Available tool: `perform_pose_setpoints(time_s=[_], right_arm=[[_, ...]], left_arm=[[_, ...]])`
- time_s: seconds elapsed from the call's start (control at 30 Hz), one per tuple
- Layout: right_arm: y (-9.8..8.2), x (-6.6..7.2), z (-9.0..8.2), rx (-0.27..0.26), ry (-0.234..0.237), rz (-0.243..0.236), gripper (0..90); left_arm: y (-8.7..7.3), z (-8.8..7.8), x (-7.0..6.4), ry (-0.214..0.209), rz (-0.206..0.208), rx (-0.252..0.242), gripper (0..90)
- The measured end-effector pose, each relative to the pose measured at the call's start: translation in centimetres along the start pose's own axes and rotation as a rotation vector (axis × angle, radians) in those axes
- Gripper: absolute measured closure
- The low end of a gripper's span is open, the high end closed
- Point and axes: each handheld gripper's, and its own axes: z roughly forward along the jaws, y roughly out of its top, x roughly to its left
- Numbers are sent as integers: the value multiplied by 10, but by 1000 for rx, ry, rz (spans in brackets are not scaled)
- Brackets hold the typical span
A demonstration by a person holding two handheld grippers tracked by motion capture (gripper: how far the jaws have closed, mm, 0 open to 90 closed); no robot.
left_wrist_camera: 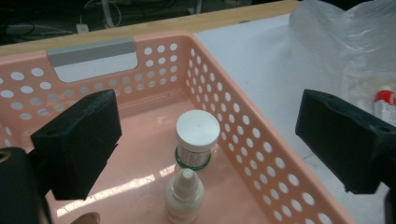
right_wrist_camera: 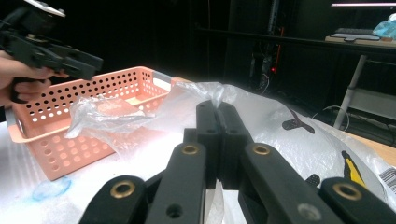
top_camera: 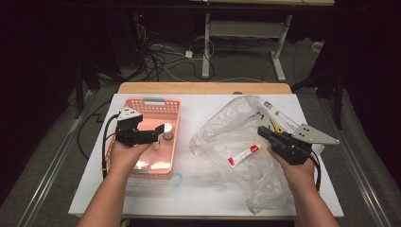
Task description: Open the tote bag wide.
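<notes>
A pink perforated basket [top_camera: 142, 103] [left_wrist_camera: 93, 77] stands on the left of the white table. In it are a white-capped jar [left_wrist_camera: 197, 128] [top_camera: 167, 130] and, nearer me, a small white dropper bottle [left_wrist_camera: 185, 193]. My left gripper [top_camera: 158, 134] [left_wrist_camera: 210, 126] hovers over the basket, open wide, with nothing between its pads. On the right lies a crumpled clear plastic bag [top_camera: 227, 127] [right_wrist_camera: 261, 112] holding a red-and-white tube [top_camera: 243, 154] [left_wrist_camera: 385, 105]. My right gripper [top_camera: 261, 131] [right_wrist_camera: 217, 109] is shut, pinching a fold of the bag's film at its tips.
A printed packet with yellow and black marks [top_camera: 274, 116] lies in the bag's far side. A faint blue ring [top_camera: 177, 179] marks the table in front of the basket. A wooden edge [top_camera: 203, 88] bounds the far side; cables and desk legs lie beyond.
</notes>
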Motion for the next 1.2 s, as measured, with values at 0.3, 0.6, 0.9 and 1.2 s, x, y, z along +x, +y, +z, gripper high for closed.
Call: perform_pose_setpoints(time_s=[0.3, 0.6, 0.9, 1.2], right_arm=[[-1, 0, 0, 3, -1, -4, 900], [0, -1, -1, -2, -2, -2, 900], [1, -2, -2, -4, -2, 0, 900], [-1, -2, -1, -3, -1, 10, 900]], left_arm=[[10, 32, 7, 2, 12, 88, 128], [15, 61, 14, -28, 4, 226, 165], [10, 79, 10, -20, 34, 308, 230], [10, 86, 10, -38, 67, 381, 390]])
